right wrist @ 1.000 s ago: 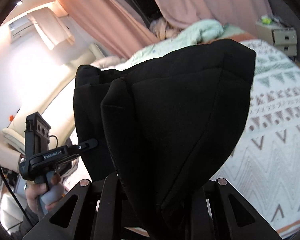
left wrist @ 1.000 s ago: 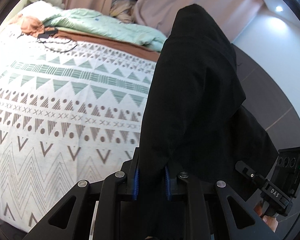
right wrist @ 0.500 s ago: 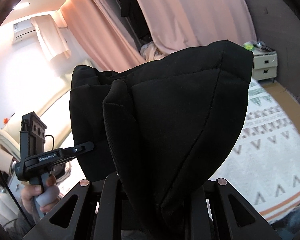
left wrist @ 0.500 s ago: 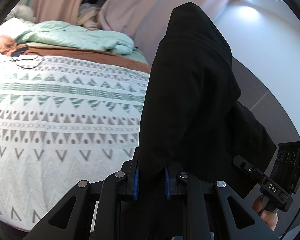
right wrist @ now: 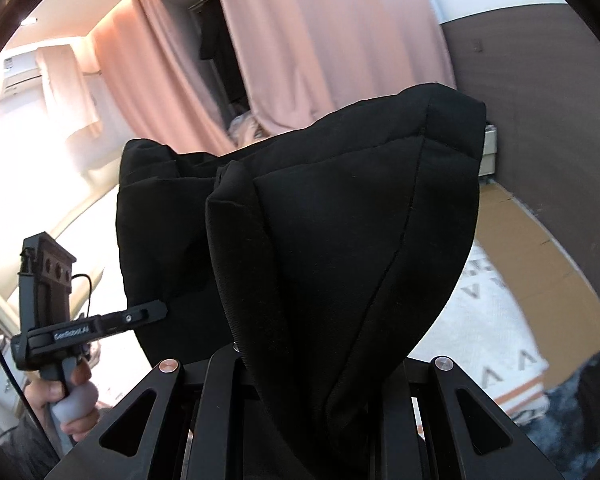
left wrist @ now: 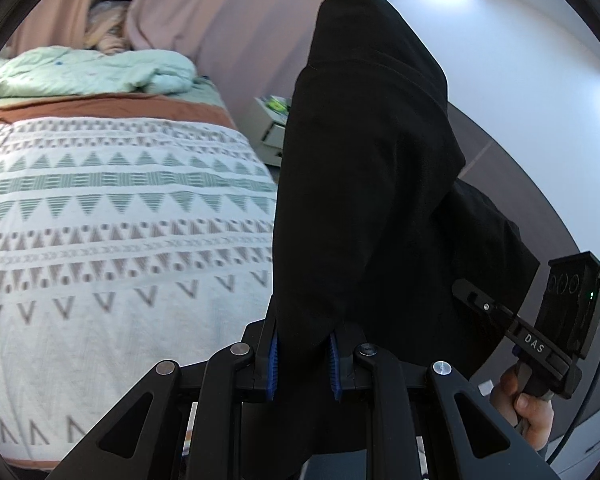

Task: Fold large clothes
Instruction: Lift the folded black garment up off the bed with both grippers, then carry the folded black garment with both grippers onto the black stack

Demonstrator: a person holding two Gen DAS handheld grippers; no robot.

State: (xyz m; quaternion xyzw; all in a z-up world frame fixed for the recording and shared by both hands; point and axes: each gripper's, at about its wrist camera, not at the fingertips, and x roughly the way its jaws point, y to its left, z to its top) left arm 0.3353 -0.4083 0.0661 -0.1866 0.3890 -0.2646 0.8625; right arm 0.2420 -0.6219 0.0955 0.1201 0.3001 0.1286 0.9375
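The left gripper (left wrist: 302,354) is squeezed tight on a big black garment (left wrist: 364,184), with blue pads (left wrist: 273,360) pressing the cloth on both sides. The right gripper (right wrist: 324,364) pinches the same black cloth too. The garment hangs in the air between both grippers, beside a bed (left wrist: 112,216) with a triangle-pattern cover. Pink curtains (right wrist: 320,36) hang behind.

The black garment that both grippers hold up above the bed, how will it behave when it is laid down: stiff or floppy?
Probably floppy: the black garment drapes over the left hand-held gripper in soft folds. It looks thick, with bulky seams, so perhaps rather heavy. It seems unlikely to slip, as the right hand-held gripper is also shut on bunched cloth.
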